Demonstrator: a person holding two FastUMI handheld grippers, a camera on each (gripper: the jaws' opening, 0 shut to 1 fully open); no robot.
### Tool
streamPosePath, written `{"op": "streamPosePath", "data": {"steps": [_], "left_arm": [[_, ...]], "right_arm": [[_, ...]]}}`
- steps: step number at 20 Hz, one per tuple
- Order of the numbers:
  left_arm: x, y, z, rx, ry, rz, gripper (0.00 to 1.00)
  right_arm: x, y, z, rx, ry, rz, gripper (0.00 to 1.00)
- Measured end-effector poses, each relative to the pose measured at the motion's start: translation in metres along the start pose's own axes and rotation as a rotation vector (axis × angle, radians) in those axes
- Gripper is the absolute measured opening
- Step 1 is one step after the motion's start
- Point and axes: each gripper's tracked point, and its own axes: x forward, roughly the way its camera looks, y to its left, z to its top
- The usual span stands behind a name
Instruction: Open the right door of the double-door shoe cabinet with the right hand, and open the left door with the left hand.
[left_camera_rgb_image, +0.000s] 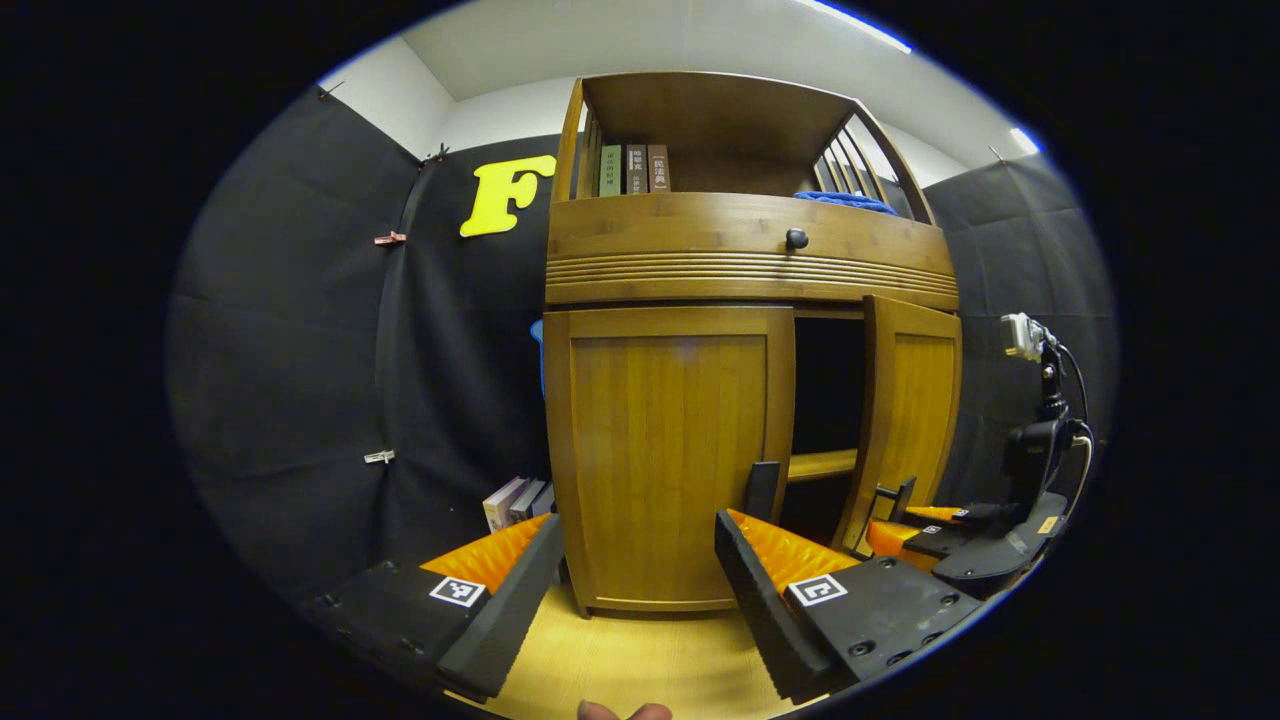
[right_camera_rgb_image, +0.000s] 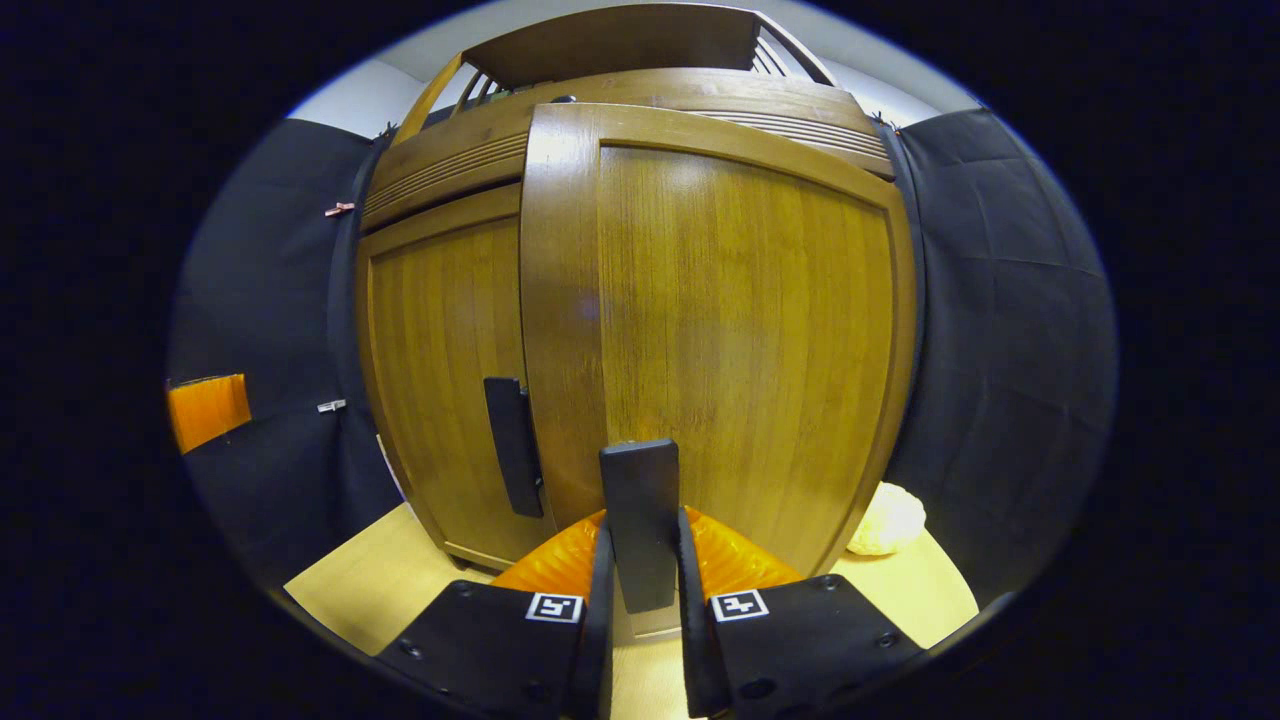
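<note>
Black cloth walls close in around a tall bamboo shoe cabinet (left_camera_rgb_image: 745, 270) standing on a pale wooden floor (left_camera_rgb_image: 640, 660). Its right door (left_camera_rgb_image: 905, 420) is swung partway out, showing the dark inside, and the right gripper (right_camera_rgb_image: 640, 565) is clamped on that door's flat black handle (right_camera_rgb_image: 640, 520), both fingers pressing it. The left door (left_camera_rgb_image: 665, 455) is shut flat, its own black handle (left_camera_rgb_image: 762, 490) untouched. The left gripper (left_camera_rgb_image: 635, 570) hangs near it with its jaws wide apart, gripping nothing. By my reckoning roughly half is done: the left door is yet to be opened.
</note>
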Motion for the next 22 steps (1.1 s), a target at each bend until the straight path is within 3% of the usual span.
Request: {"op": "streamPosePath", "data": {"steps": [10, 22], "left_arm": [[-0.014, -0.014, -0.002, -0.013, -0.001, -0.019, 0.94], [-0.012, -0.040, -0.001, -0.015, -0.004, -0.079, 0.94]], "right_arm": [[-0.062, -0.040, -0.008, 0.011, 0.005, -0.049, 0.31], [-0.102, -0.090, -0.012, 0.027, -0.007, -0.128, 0.31]]}}
